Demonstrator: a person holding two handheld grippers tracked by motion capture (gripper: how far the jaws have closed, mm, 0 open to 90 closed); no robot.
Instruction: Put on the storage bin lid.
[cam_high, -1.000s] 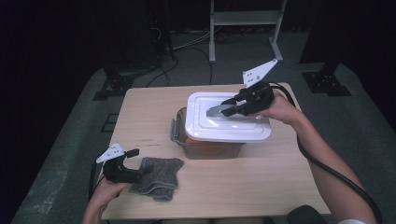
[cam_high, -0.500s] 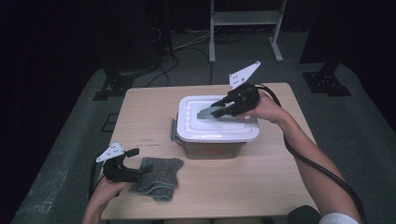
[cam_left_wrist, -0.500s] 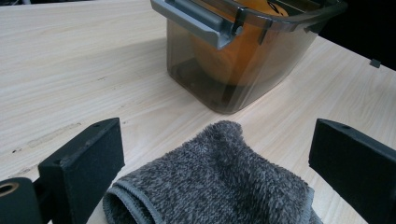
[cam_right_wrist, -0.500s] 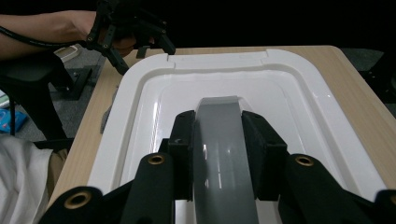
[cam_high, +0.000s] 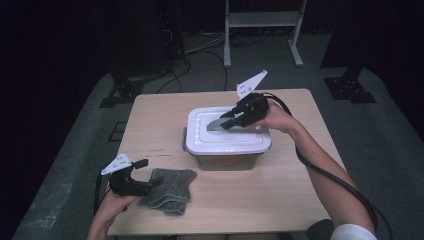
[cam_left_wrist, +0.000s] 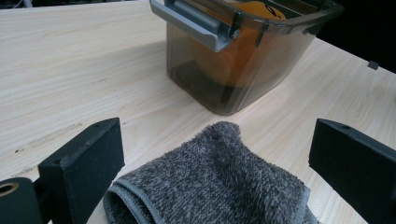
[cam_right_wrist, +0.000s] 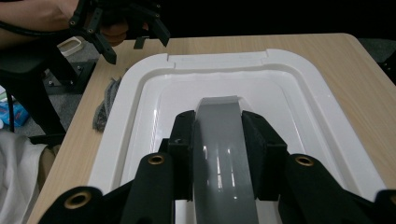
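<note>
A: What's nearest the person?

B: At seven o'clock on the pale wooden table (cam_high: 150, 120), the left gripper (cam_high: 150, 184) rests with its jaws spread wide apart, gripping nothing. The folded grey terry cloth (cam_high: 169, 191) lies just beside it, and in the left gripper view its near edge lies between the jaws (cam_left_wrist: 219, 182).

A: And farther out?

B: Toward one o'clock stands the smoky translucent plastic box (cam_high: 226, 160) with something orange inside (cam_left_wrist: 224, 56). Its white rectangular lid (cam_high: 227, 135) sits on top. The right gripper (cam_high: 224, 123) is over it, jaws clamped on the lid's flat grey handle (cam_right_wrist: 223, 154).
</note>
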